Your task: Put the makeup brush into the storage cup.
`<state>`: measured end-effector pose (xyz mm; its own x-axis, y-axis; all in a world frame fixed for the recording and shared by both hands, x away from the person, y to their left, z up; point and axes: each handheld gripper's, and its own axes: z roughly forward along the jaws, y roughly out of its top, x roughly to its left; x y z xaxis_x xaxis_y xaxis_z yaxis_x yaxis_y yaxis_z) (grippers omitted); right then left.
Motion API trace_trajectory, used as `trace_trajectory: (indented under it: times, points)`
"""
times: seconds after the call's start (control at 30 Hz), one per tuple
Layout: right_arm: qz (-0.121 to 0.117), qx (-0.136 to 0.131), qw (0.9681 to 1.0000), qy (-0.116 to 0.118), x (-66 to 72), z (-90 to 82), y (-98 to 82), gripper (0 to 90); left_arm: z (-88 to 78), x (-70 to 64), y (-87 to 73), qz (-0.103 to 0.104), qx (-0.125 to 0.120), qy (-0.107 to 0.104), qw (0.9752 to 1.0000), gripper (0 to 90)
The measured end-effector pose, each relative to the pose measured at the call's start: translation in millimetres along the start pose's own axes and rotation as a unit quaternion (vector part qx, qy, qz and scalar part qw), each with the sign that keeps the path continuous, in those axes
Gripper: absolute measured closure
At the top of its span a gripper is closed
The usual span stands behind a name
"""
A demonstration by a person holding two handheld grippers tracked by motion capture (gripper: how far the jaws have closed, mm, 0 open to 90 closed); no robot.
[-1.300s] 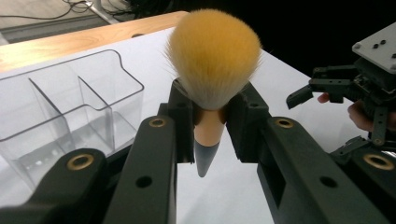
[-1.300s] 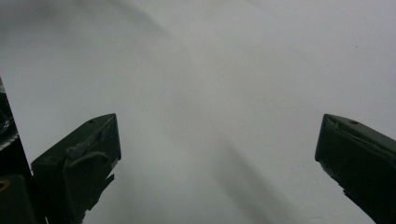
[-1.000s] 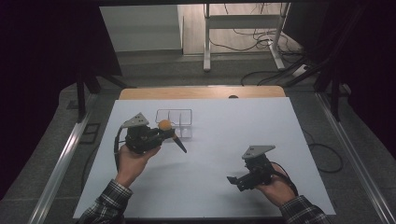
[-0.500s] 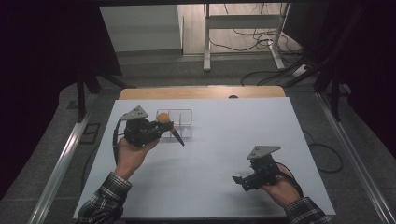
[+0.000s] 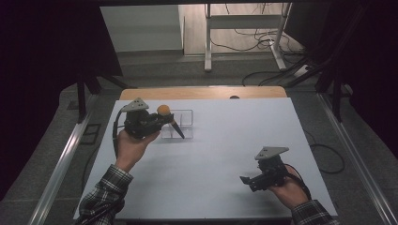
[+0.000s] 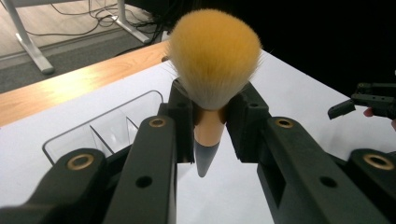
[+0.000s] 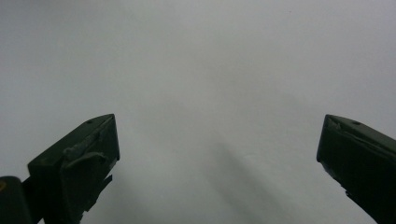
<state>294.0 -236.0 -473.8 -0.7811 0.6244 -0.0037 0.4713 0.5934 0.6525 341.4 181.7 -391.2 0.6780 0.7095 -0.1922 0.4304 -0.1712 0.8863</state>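
Left gripper (image 6: pixel 210 140), farther forward, clamping brush (image 6: pixel 214 56)

A lab or test room: a white-topped table (image 5: pixel 234 154) stands on grey carpet under dim light, loose cables (image 5: pixel 263 35) trail over the floor behind, beside a bare metal desk frame (image 5: pixel 244 28)

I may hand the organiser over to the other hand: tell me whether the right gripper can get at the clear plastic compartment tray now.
Probably yes. The right gripper is open and holds nothing, with bare white table between it and the clear plastic compartment tray. The left gripper, holding the orange-bristled brush, crowds the tray's left end.
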Motion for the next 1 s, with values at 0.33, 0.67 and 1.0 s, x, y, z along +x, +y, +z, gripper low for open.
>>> trace_trajectory:
  times: [0.33,0.67,1.0]
  points:
    - [0.013,0.009,0.9998,-0.008,-6.1,-6.4,-7.8,0.0,2.1,6.9,9.9,0.0,-0.003,0.006,1.0,73.1]
    - [0.022,0.01,0.9996,-0.013,-10.7,-12.1,-13.8,0.0,6.3,9.9,20.4,0.003,-0.005,0.01,0.9999,73.1]
    - [0.034,0.007,0.9993,-0.014,-15.7,-17.6,-19.4,0.0,11.5,14.2,29.5,0.009,-0.005,0.017,0.9998,73.1]
